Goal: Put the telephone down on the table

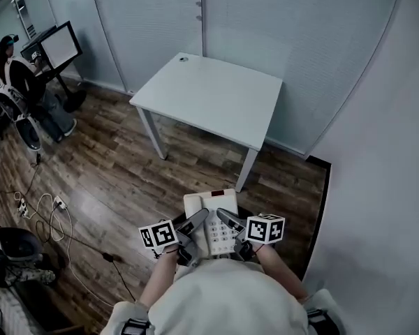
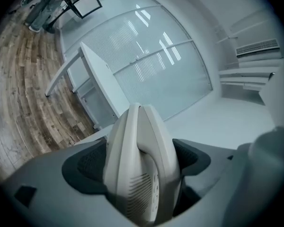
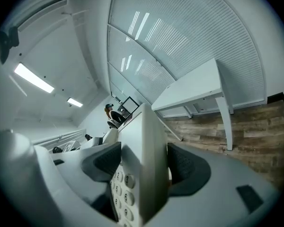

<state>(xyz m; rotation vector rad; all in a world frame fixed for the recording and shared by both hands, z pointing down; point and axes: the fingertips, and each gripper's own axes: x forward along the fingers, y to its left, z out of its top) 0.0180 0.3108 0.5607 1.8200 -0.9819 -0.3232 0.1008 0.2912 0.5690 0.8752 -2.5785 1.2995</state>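
The telephone [image 1: 199, 205] hangs in the air between the two claws, well short of the table [image 1: 209, 93]. The left claw [image 1: 197, 222] is clamped on its left side. The left gripper view shows the dark pads [image 2: 85, 167] pressed on the pale telephone [image 2: 137, 174], edge-on with the handset in its cradle. The right claw [image 1: 228, 220] grips the opposite side, jaws spread wide over the keypad end [image 3: 142, 174].

From the head view the claws and their marker cubes [image 1: 158, 234] cover much of the telephone's body. A small red patch [image 1: 216, 192] near its far edge is too small to read. In the right gripper view the keys [image 3: 123, 183] show the digits 3, 6 and 9 down one column.

The table stands ahead of and below both claws, with a corner turned towards them. A small round fitting [image 1: 184, 59] sits near its far edge. Wood floor [image 1: 126, 180] spans the gap. Far left of the left claw, cables [image 1: 42, 211] trail on the floor. A seated person [image 1: 14, 75] faces a monitor [image 1: 59, 47], partly cut off by the frame.
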